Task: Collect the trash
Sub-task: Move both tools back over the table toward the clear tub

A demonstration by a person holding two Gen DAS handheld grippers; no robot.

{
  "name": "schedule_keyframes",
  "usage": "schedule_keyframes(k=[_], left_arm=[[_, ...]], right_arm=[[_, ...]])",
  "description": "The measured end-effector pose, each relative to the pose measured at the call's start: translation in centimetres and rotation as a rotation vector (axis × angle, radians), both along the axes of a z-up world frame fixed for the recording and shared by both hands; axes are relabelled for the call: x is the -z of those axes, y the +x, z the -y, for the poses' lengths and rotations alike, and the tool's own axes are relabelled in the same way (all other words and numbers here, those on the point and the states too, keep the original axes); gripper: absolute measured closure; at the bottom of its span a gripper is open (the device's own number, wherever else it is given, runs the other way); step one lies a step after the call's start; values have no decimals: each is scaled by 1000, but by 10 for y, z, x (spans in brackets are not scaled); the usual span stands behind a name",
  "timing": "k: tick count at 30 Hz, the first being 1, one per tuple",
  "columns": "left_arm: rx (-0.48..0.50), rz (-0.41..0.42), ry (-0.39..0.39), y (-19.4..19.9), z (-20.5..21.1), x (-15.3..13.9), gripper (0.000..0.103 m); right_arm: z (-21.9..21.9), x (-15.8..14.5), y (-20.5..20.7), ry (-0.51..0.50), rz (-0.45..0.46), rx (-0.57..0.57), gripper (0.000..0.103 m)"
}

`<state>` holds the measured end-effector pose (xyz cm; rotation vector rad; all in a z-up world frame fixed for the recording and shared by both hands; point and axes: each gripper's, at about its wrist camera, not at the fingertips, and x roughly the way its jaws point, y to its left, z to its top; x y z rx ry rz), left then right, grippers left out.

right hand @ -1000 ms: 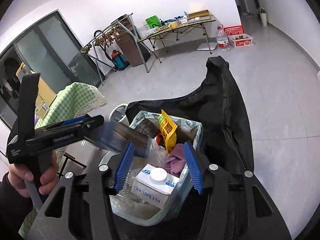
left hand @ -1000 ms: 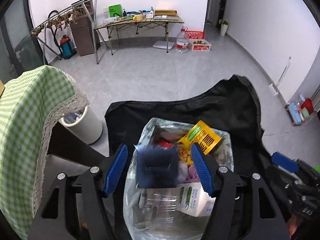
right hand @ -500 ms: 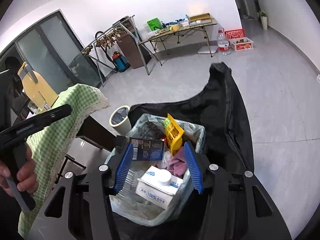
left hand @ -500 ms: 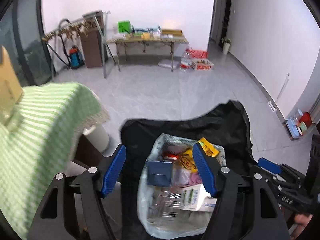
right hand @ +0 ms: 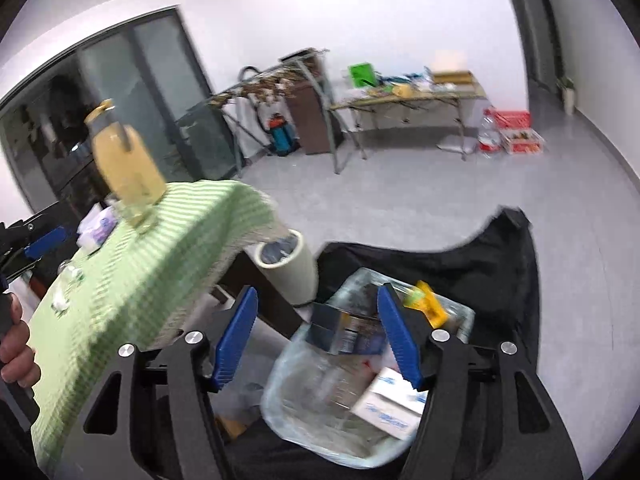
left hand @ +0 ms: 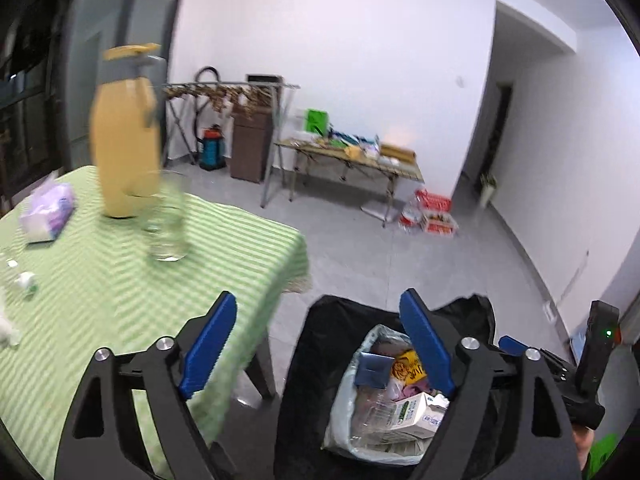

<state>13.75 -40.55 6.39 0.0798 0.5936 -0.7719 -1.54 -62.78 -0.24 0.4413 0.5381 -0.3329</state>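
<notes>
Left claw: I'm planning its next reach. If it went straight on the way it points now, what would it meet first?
Probably bare floor just past the table corner. The open left claw aims between the table and the trash bag; depth is unclear, so it might clip the tablecloth edge.

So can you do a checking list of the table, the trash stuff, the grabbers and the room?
Surface: table with green checked cloth, blurred.
Job's things: clear trash bag inside a black bag, holding a milk carton, yellow wrapper, dark blue box.
Clutter: yellow jug, glass, tissue pack, small scraps on the cloth.
Grippers: left gripper and right gripper have just been opening; nothing between the fingers.
Cables: nothing seen.
Surroundings: white bin, folding table, drying rack, grey floor.
</notes>
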Motion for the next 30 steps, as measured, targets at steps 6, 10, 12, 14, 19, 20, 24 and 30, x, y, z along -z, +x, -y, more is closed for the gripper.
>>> schedule_keyframes(k=[6, 10, 12, 14, 19, 20, 24, 30], left_arm=[[-117, 53, -58, -1, -87, -26, 16], [-189, 86, -96, 0, -140, -41, 13], [-224, 111, -109, -1, -167, -49, 12], [-265, 141, -127, -2, -200, -57, 9], [-385, 184, -119, 9, -270, -61, 8], [-417, 185, -105, 14, -282, -60, 8], [-530, 157, -69, 36, -334, -54, 8], [-618, 125, -89, 56, -409, -49, 8]], right_arm=[[-44, -38, 27, -46, 53, -72, 36], [-77, -61, 42, -48, 90, -109, 33], [-98, -70, 52, -55, 95, -148, 32], [-119, -77, 62, -80, 93, -173, 30], [-176, -89, 86, -129, 88, -269, 27], [-186, -90, 91, -137, 85, -288, 27], [-226, -95, 113, -155, 82, -375, 27], [-271, -96, 136, -181, 61, -461, 27]])
